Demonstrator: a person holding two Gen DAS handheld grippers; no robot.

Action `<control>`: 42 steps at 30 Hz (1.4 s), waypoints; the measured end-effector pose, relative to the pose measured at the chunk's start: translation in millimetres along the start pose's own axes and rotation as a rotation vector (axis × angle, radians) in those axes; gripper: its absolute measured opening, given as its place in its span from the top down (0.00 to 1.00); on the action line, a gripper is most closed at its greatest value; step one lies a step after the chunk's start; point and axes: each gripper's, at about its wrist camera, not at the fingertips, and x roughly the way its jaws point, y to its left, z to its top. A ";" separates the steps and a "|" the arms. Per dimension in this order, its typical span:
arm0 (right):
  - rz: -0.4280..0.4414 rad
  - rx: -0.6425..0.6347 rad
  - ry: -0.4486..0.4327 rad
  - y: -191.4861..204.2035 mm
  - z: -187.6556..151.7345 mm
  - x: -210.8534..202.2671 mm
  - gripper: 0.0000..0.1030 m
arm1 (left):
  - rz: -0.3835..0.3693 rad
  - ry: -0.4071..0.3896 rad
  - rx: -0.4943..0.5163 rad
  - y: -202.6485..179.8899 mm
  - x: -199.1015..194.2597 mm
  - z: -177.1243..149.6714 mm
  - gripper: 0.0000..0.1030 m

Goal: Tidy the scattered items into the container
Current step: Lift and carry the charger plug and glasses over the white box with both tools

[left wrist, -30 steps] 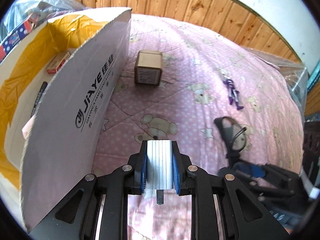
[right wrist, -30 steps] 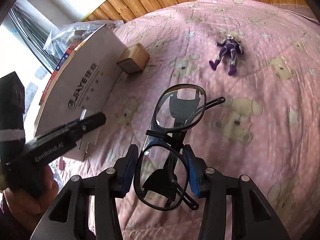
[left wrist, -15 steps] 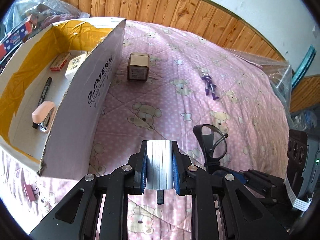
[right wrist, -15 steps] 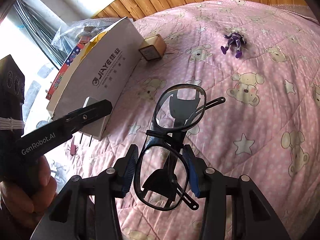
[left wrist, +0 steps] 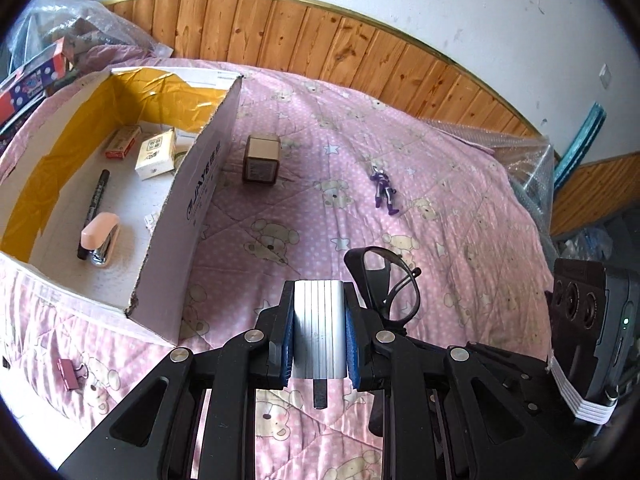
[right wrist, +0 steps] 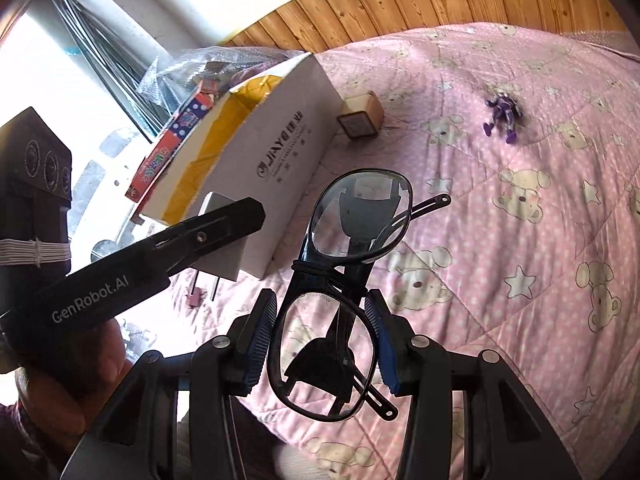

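My left gripper (left wrist: 319, 330) is shut on a white plug adapter (left wrist: 319, 336), held above the pink bedspread just right of the open cardboard box (left wrist: 188, 216). The box holds a pink stapler (left wrist: 100, 238), a black marker (left wrist: 94, 204) and small packets (left wrist: 156, 156). My right gripper (right wrist: 326, 340) is shut on black-framed glasses (right wrist: 340, 288), held above the bed. The left gripper shows in the right wrist view (right wrist: 224, 220), with the adapter (right wrist: 218, 240) in front of the box (right wrist: 280, 160). A small brown box (left wrist: 261, 159) and a purple figure (left wrist: 384, 189) lie on the bed.
A pink binder clip (left wrist: 69, 372) lies on the bedspread in front of the box. Plastic-wrapped clutter (left wrist: 36, 76) sits behind the box. A wooden wall panel (left wrist: 360, 52) runs along the far bed edge. Bubble wrap (left wrist: 528, 160) lies at the right.
Both grippers have risen and pulled back from the bed. The box interior has come into the left wrist view. Both still hold their items.
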 end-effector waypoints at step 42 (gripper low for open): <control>0.143 -0.274 -0.041 154.8 119.9 30.4 0.54 | 0.050 -0.174 -0.176 135.4 -84.9 96.7 0.80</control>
